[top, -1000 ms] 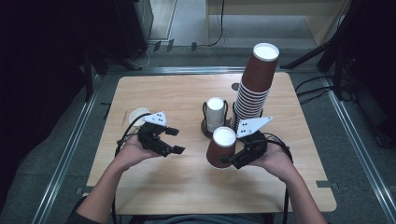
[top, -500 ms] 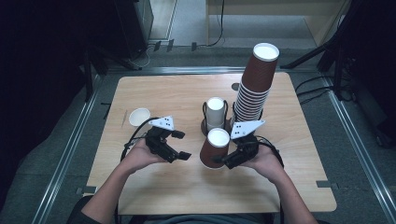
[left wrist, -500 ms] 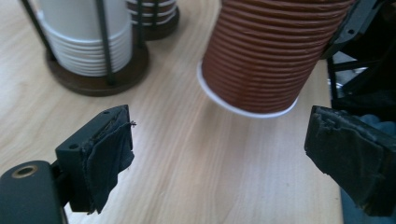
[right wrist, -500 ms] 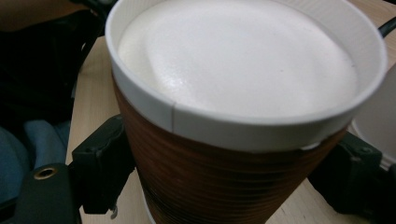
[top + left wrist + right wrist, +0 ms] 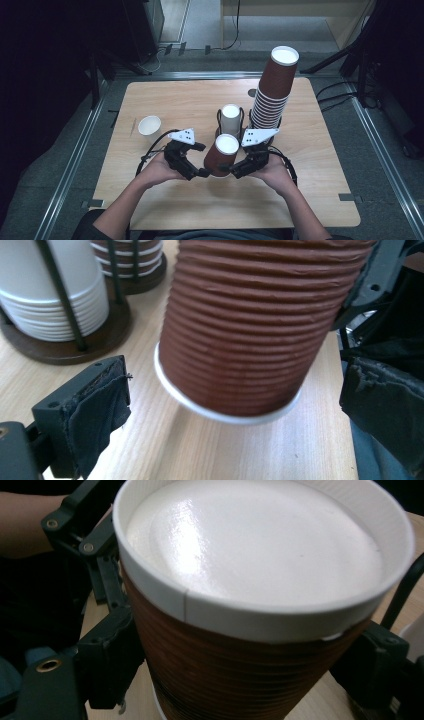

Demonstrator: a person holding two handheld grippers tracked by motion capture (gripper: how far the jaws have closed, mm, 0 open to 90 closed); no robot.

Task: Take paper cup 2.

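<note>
A brown ribbed paper cup [image 5: 220,156] is held upside down and tilted just above the table, its white base up. My right gripper [image 5: 233,172] is shut on the cup [image 5: 235,680] near its rim, a pad [image 5: 111,656] pressing each side. My left gripper [image 5: 196,173] is open at the cup's left. In the left gripper view its pads [image 5: 97,412] straddle the cup [image 5: 250,330] without touching it. My left gripper [image 5: 240,407] sits level with the white rim.
A tall leaning stack of brown cups [image 5: 273,95] stands at the back right in a wire holder. White cups [image 5: 230,118] fill a second holder beside it. One small white cup [image 5: 149,125] stands at the left of the wooden table [image 5: 165,100].
My left gripper has moved right, from near the small white cup to the brown cup. The right gripper has carried the cup slightly left and toward the person.
</note>
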